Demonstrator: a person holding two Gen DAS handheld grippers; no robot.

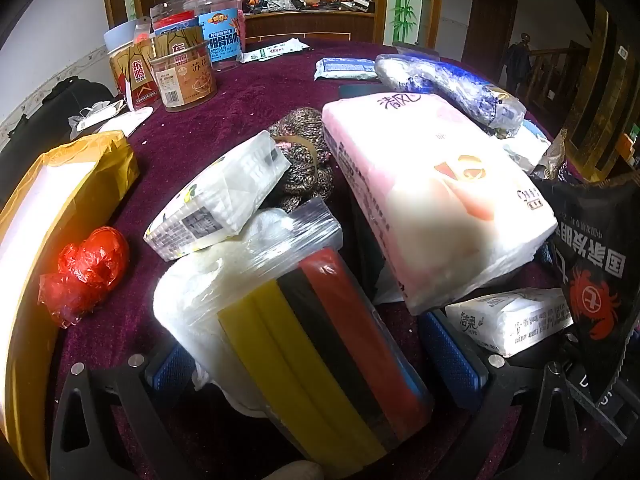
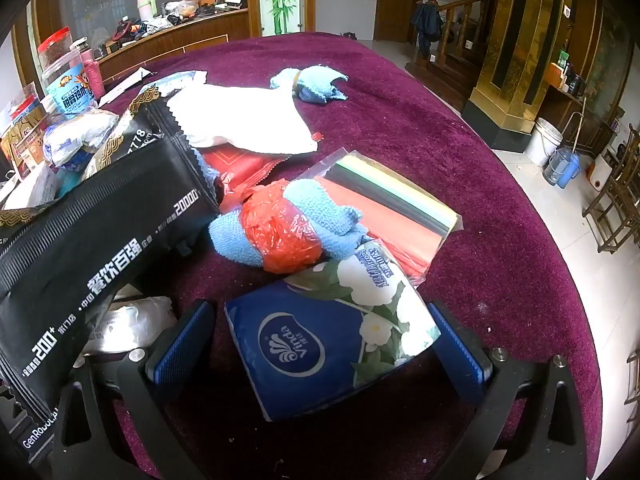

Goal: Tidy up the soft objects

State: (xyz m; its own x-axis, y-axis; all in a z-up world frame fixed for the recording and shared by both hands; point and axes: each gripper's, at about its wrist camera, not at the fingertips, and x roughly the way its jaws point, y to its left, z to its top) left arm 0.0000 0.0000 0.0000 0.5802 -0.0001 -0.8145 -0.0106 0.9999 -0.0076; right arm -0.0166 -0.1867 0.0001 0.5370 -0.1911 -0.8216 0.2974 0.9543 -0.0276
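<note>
Left gripper (image 1: 316,364) tilted steeply down, jaws wide, straddling the wrapped colour-striped bundle (image 1: 312,328). Right gripper (image 2: 320,344) likewise angled down, jaws wide around the blue tissue pack (image 2: 320,344), pads not pressing.

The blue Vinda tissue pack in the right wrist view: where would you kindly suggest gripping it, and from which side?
Grip the Vinda tissue pack across its short width, coming down from above. It lies flat between the open right gripper fingers, both side edges look free, and its soft body should compress.

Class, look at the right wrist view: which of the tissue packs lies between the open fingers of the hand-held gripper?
The blue Vinda tissue pack with white flowers, lying on the purple cloth between the blue pads. The white pack sits left, outside the fingers.
</note>
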